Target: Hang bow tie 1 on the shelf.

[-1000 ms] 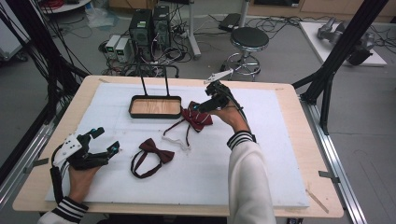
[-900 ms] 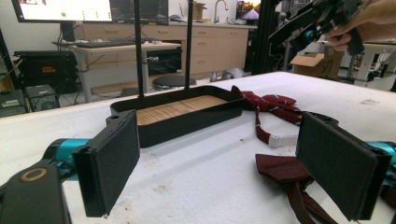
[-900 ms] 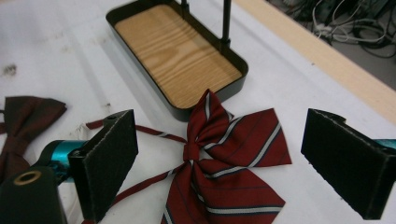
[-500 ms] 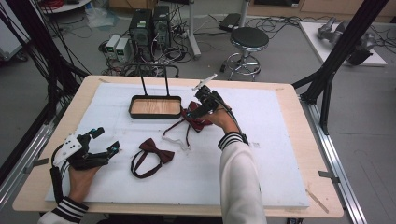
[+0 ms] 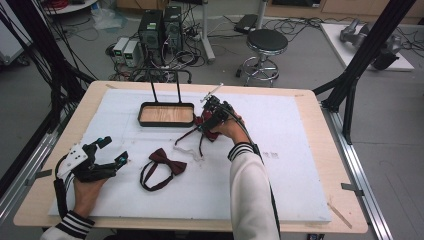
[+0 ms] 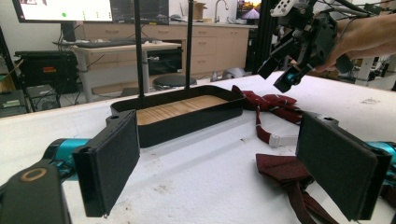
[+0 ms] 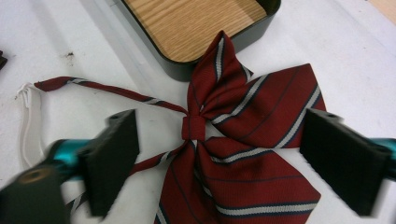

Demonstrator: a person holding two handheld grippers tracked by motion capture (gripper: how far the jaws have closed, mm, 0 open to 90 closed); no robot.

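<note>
White foam sheeting (image 5: 295, 165) is spread over the light wooden table (image 5: 320, 125), and every item is laid on it. A black rectangular tray with a wood-grain floor and two upright black rods (image 5: 166, 114) is set toward the far middle. The left gripper (image 5: 111, 151) is held low at the near left corner, its jaws spread wide with nothing between them; in the left gripper view the tray (image 6: 187, 114) is seen straight ahead. The right gripper (image 5: 206, 116) is lowered just right of the tray, over a red bow tie with grey and dark stripes (image 7: 243, 140); its jaws are spread to either side of the bow, and contact with the cloth cannot be told. One wing of this bow tie is overlapped onto the tray's corner. A plain dark maroon bow tie with a looped strap (image 5: 162, 167) is laid between the two grippers, well apart from each
</note>
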